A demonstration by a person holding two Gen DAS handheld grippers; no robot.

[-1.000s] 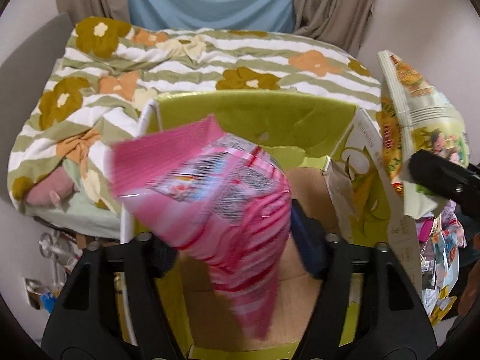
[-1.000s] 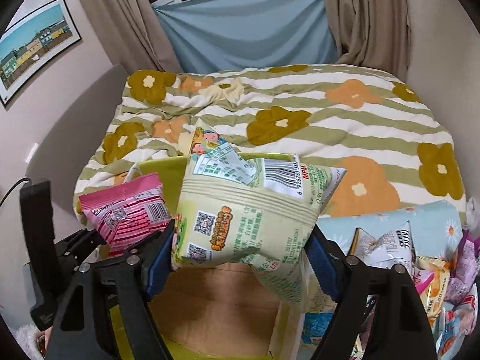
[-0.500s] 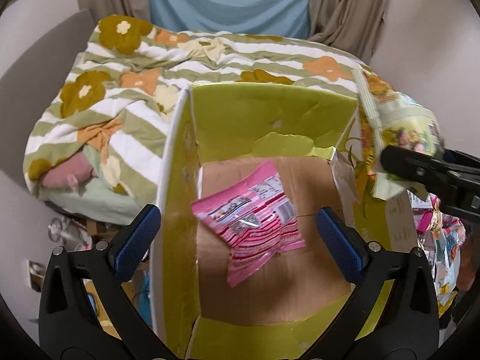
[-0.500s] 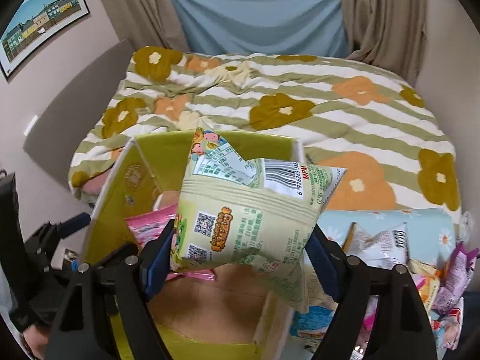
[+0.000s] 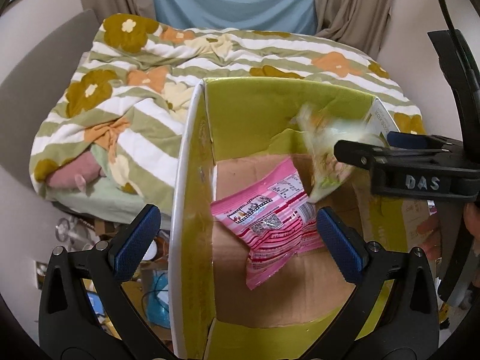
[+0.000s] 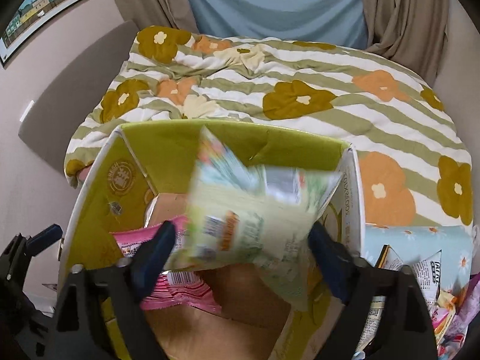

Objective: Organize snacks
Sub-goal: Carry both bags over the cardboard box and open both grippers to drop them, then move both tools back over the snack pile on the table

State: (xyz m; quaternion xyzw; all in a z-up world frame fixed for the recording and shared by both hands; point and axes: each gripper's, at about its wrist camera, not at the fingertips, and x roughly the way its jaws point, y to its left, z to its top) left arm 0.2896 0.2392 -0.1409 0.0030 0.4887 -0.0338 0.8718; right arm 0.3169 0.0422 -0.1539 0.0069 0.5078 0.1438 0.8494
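Note:
A yellow-green cardboard box (image 5: 186, 156) (image 6: 90, 186) stands open below both grippers. A pink striped snack bag (image 5: 270, 225) (image 6: 180, 291) lies flat on its brown floor. My left gripper (image 5: 238, 237) hangs open over that bag with nothing between its fingers. My right gripper (image 6: 243, 252) is opening above the box's right side. A pale green snack bag (image 6: 255, 210) (image 5: 324, 156) sits blurred between its jaws, slipping down into the box. In the left wrist view the right gripper (image 5: 390, 159) reaches in from the right edge.
A bed with a green-striped flowered quilt (image 5: 135, 90) (image 6: 300, 90) lies behind the box. Several loose snack packets (image 6: 420, 267) are heaped on a light blue cloth to the right. Floor clutter (image 5: 78, 228) shows left of the box.
The left gripper opened and dropped the pink bag, which now lies on the box floor. The right gripper came down over the box and spread its jaws, and the green bag is falling.

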